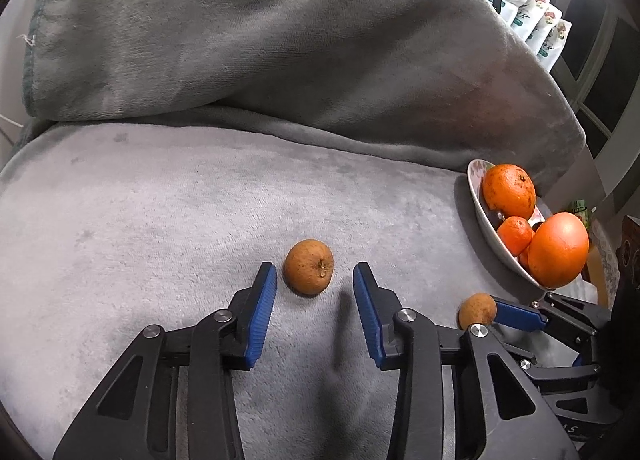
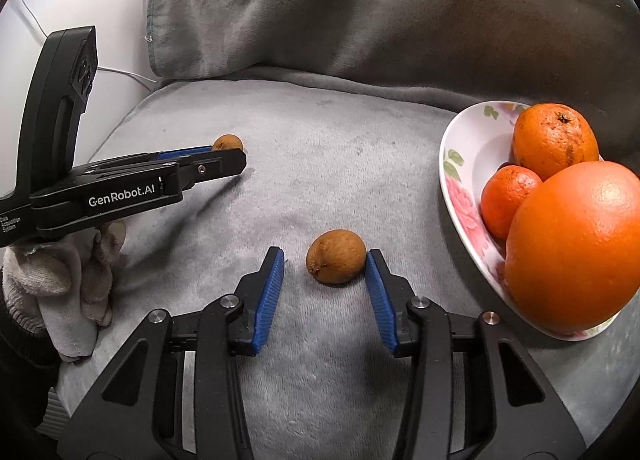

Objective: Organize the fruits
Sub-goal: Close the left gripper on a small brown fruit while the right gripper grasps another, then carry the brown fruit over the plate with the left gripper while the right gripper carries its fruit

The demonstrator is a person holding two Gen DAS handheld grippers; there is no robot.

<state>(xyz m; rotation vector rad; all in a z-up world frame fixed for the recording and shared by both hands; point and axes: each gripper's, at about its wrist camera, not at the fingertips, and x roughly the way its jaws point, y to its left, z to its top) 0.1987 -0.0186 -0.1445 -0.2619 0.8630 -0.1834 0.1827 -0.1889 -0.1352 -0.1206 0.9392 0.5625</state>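
Note:
Two small brown fruits lie on a grey blanket. In the left wrist view, one brown fruit (image 1: 308, 267) lies just ahead of my open left gripper (image 1: 315, 274), between its blue fingertips. The other brown fruit (image 1: 477, 310) lies at the right gripper's tip. In the right wrist view, that fruit (image 2: 336, 256) sits between the blue pads of my open right gripper (image 2: 325, 260), touching the right pad. A flowered white bowl (image 2: 460, 179) at the right holds three orange fruits (image 2: 572, 244). The left gripper (image 2: 224, 157) shows at the left, with the first fruit (image 2: 228, 141) beyond it.
The grey blanket (image 1: 200, 199) covers a seat and a raised backrest (image 1: 260, 27) behind. The bowl (image 1: 478, 215) stands near the seat's right edge. A gloved hand (image 2: 68, 260) holds the left gripper. White cables (image 2: 120, 71) and a white wall are at the far left.

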